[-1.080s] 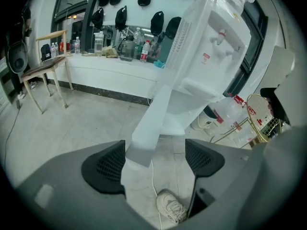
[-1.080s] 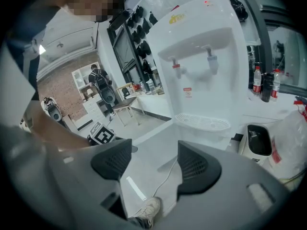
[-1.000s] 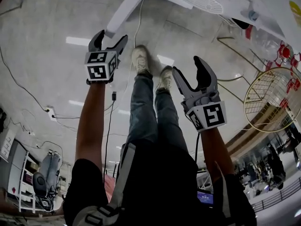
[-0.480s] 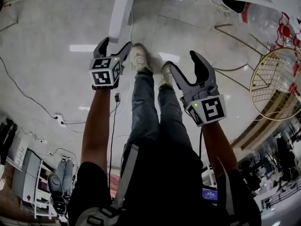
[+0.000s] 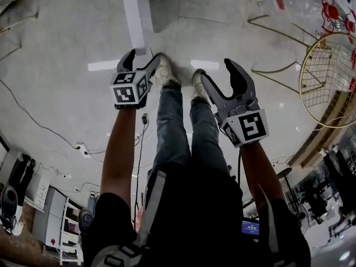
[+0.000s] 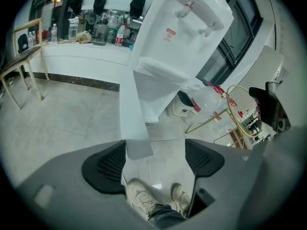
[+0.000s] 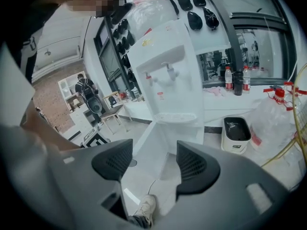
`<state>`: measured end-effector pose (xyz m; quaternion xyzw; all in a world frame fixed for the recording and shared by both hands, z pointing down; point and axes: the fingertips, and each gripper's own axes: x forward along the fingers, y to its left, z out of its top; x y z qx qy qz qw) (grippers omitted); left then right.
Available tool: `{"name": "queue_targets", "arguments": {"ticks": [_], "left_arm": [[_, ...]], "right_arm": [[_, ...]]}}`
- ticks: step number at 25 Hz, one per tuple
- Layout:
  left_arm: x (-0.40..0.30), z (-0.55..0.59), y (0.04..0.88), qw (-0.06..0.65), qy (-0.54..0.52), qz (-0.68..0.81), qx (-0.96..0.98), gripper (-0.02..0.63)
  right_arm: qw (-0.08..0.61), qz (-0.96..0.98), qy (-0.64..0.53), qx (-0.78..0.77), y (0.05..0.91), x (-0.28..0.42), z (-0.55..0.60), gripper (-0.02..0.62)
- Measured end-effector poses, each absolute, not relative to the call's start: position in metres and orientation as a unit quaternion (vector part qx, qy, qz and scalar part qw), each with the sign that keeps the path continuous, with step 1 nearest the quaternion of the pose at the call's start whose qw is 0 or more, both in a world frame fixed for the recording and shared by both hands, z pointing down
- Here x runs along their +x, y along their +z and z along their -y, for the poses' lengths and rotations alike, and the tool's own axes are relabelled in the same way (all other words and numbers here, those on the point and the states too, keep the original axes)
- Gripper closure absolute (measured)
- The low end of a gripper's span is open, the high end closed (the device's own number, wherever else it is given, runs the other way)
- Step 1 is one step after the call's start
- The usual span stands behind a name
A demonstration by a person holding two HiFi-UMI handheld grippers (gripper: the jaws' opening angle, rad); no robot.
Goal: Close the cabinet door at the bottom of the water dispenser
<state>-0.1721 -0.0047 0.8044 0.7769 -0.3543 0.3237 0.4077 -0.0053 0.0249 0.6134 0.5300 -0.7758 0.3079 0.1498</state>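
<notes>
Beyond left tool [image 5: 143, 57], cabinet door [image 5: 135, 15], cropped

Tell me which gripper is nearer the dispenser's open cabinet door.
Left. The left gripper sits right by the free edge of the door, jaws apart. The right gripper hangs well off to the door's right.

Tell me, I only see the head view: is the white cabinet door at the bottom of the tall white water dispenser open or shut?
Observer: Open. The left gripper view shows the white cabinet door standing out from the tall white water dispenser toward the person.
Operator: Is the left gripper holding it?
Observer: No. The left gripper has jaws apart and empty; the door's free edge shows beyond them.
Operator: And the right gripper?
Observer: The right gripper is open and empty too, aimed at the dispenser.
</notes>
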Motion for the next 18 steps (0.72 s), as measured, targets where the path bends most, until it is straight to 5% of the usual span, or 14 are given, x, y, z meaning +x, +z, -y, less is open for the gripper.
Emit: {"name": "queue_targets", "arguments": {"ticks": [18], "left_arm": [[-0.093, -0.003, 0.803, 0.41, 0.341, 0.255, 0.806, 0.274]], "right_arm": [[0.135, 0.727, 0.323, 0.59, 0.616, 0.033, -0.041, 0.323]]}}
